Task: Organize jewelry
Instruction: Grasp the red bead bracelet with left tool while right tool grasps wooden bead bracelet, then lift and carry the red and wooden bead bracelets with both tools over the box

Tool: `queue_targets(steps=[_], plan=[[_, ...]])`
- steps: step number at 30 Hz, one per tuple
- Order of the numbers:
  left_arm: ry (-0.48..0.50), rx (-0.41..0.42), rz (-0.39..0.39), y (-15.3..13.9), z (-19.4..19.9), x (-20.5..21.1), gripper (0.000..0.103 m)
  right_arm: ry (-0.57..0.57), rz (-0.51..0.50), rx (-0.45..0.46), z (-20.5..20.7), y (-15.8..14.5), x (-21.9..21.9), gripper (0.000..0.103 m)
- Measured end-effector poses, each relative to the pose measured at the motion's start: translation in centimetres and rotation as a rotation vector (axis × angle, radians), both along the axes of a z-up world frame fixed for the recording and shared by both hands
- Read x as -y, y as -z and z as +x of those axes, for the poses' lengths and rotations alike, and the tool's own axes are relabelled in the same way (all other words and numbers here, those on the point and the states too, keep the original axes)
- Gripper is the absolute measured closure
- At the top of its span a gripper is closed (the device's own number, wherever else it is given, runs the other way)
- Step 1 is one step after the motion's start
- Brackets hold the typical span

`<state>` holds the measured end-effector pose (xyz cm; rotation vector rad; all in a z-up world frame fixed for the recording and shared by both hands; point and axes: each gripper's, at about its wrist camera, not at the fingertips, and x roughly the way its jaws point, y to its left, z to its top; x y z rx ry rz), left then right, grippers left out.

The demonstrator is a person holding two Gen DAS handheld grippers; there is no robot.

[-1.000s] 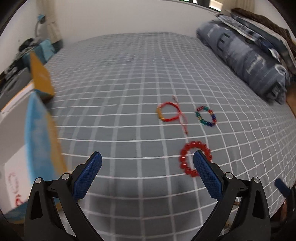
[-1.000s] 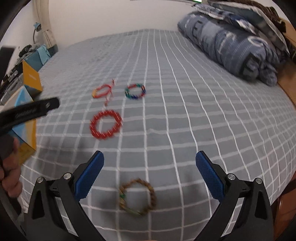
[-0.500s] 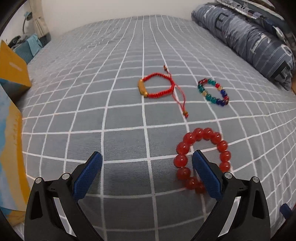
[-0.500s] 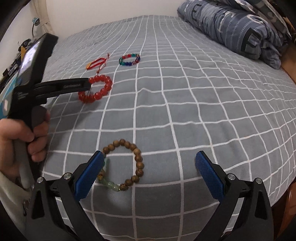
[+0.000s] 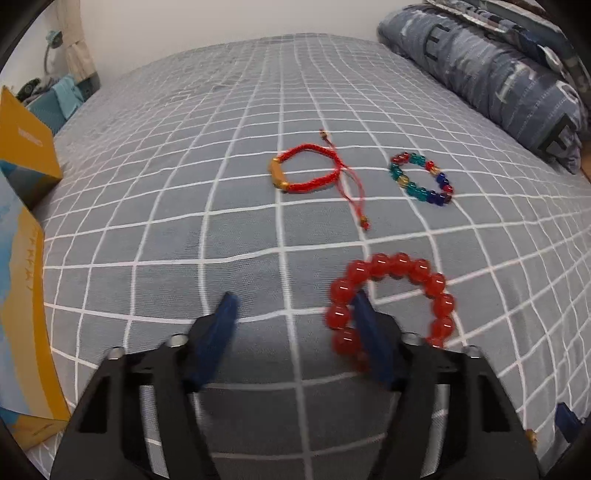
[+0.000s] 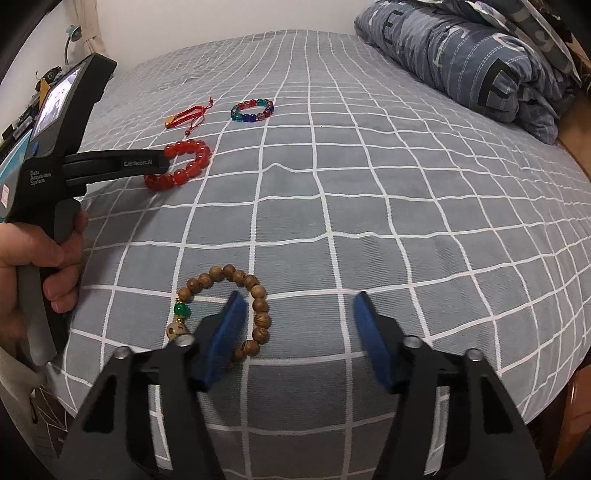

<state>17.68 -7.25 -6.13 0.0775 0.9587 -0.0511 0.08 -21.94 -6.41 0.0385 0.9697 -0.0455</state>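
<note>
1. Left gripper [image 5: 293,308]: jaws parted, one finger inside the red beads [image 5: 391,306], lower right of frame; nothing gripped.
2. Right gripper [image 6: 297,314]: unclenched, one finger inside the wood beads [image 6: 225,306], lower centre.
3. Cord bracelet [image 5: 306,173] and glass beads [image 5: 421,179] lie mid-frame, untouched; sorting looks barely begun.

A bed [image 5: 221,155] fills nearly the whole view, covered in a grey sheet crossed by a white grid of lines. Along its far right side lies a rolled blue-grey quilt [image 6: 480,62] with pale stripes and dark letters. Behind the bed stands a plain white wall [image 5: 221,22]. At the far left corner hangs a pale curtain [image 5: 79,40] beside a small lamp [image 6: 72,35] — both partly cut off. Yellow-and-blue boxes [image 5: 22,147] sit against the bed's left edge. The light is even and soft — few hard shadows.
</note>
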Motion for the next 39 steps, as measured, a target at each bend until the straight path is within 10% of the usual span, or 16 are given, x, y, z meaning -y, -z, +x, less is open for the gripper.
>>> queue_targets(steps=[11,39], plan=[[0.021,-0.022,-0.024,-0.5,-0.4,0.1,0.088,0.007,-0.062,0.002,-0.4,-0.5,-0.4,0.094],[0.015,-0.024,-0.081,-3.4,-1.8,-0.5,0.090,0.002,-0.012,0.064,-1.1,-3.7,-1.1,0.096]])
